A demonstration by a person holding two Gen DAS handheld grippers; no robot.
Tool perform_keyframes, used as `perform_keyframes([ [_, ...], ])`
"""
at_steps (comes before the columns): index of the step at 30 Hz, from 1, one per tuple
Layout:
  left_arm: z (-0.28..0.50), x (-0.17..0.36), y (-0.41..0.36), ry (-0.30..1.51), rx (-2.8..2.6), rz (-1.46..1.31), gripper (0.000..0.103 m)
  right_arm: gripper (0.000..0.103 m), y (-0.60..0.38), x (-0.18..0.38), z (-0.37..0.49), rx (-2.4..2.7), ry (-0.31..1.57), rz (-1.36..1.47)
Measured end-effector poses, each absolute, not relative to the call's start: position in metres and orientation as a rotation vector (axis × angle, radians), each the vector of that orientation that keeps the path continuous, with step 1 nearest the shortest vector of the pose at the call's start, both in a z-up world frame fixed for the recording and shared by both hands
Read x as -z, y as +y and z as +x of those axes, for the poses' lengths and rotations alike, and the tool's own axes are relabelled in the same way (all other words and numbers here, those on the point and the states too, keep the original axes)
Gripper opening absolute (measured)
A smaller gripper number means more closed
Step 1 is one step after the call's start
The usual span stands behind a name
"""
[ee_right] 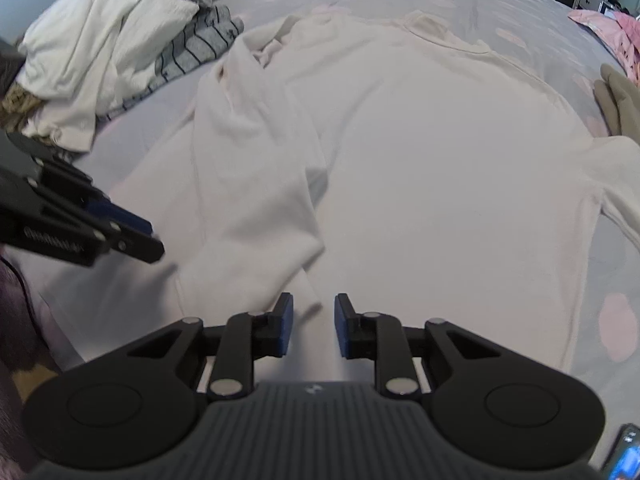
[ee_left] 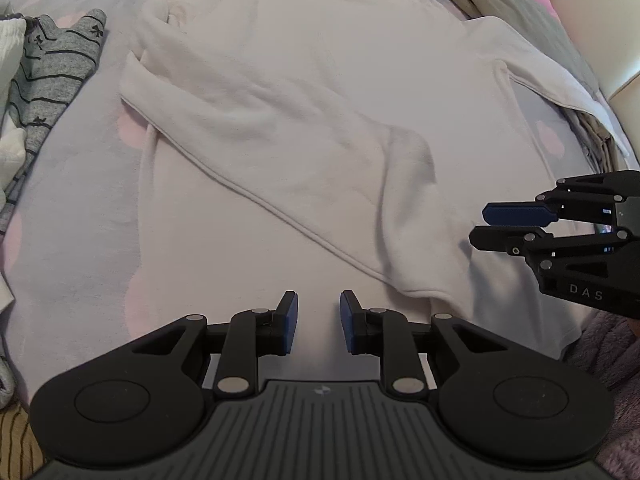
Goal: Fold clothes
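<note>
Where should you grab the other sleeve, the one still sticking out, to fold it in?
Probably near the cuff end of the spread sleeve, coming from above at its outer edge. It lies flat, stretched away from the sweater, so lifting its tip lets it swing across like the folded sleeve.

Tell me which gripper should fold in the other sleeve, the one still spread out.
Probably the right gripper. The unfolded sleeve of the white sweatshirt lies on its side, while the left gripper sits by the already folded sleeve. Both are open and empty.
</note>
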State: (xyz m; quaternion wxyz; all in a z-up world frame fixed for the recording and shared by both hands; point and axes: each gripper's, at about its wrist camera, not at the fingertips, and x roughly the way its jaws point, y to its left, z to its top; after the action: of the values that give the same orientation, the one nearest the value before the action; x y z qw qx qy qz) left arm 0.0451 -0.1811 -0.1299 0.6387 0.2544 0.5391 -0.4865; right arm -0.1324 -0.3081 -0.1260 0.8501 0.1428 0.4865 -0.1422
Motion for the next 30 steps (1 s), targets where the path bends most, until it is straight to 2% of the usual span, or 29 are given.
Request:
perform_keyframes([
  [3, 0.047, 0.131, -0.181, 1.205, 1.084, 0.594, 0.02, 0.025, -0.308, 0.135, -0.127, 0.305, 1.029, 0.321],
  [7, 0.054, 0.129, -0.178, 1.199, 1.045, 0.588, 0.02, 0.005, -0.303, 0.146, -0.122, 0.306, 1.061, 0.287],
  [15, 0.068, 0.126, -0.177, 1.148, 1.014, 0.615, 0.021, 0.004, -0.317, 0.083, -0.127, 0.351, 0.939, 0.28],
  [22, 0.102, 0.132, -0.196, 1.157, 0.97, 0.571, 0.021, 0.004, -0.374, 0.009, -0.118, 0.466, 0.793, 0.202],
  [30, 0.132, 0.135, -0.222, 1.046, 0.954, 0.517, 0.021, 0.004, -0.471, -0.019, -0.123, 0.675, 0.659, 0.302],
])
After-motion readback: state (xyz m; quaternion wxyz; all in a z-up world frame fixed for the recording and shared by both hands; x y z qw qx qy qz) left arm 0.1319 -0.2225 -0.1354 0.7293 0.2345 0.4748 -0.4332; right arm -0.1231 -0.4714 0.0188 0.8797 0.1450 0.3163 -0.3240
